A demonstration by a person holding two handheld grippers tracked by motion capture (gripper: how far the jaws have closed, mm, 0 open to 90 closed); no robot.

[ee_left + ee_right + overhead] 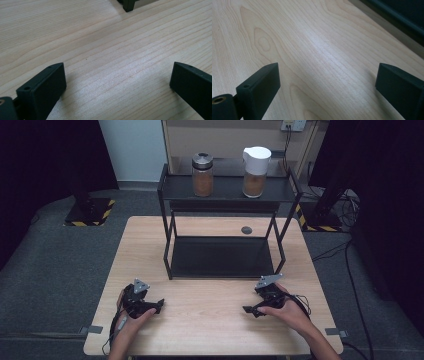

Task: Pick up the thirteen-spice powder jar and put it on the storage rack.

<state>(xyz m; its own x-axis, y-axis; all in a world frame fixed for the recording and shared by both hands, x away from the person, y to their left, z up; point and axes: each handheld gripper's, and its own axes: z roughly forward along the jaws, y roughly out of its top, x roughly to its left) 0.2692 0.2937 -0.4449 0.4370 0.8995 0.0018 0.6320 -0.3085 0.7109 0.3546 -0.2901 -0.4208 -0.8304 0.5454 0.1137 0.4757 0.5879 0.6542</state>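
Observation:
My left gripper point(159, 304) rests low over the wooden table point(210, 320) at the front left, in a hand, pointing toward the table's middle. In the left gripper view its jaws stand wide apart over bare wood, so the left gripper point(117, 75) is open and holds nothing. My right gripper point(248, 310) lies at the front right, in the other hand, pointing left. The right gripper point(328, 75) is open too, bare wood grain between its jaws. A black two-tier rack point(223, 195) stands mid-table; on its top shelf are a dark-lidded jar point(202, 175) and a white-lidded jar point(255, 171), both with brown contents.
The rack's lower shelf point(222, 256) is a dark plate on the tabletop. A small dark round disc point(246, 230) lies on the table behind it. A rack foot point(128, 5) shows at the top of the left gripper view. Cables trail off the right side.

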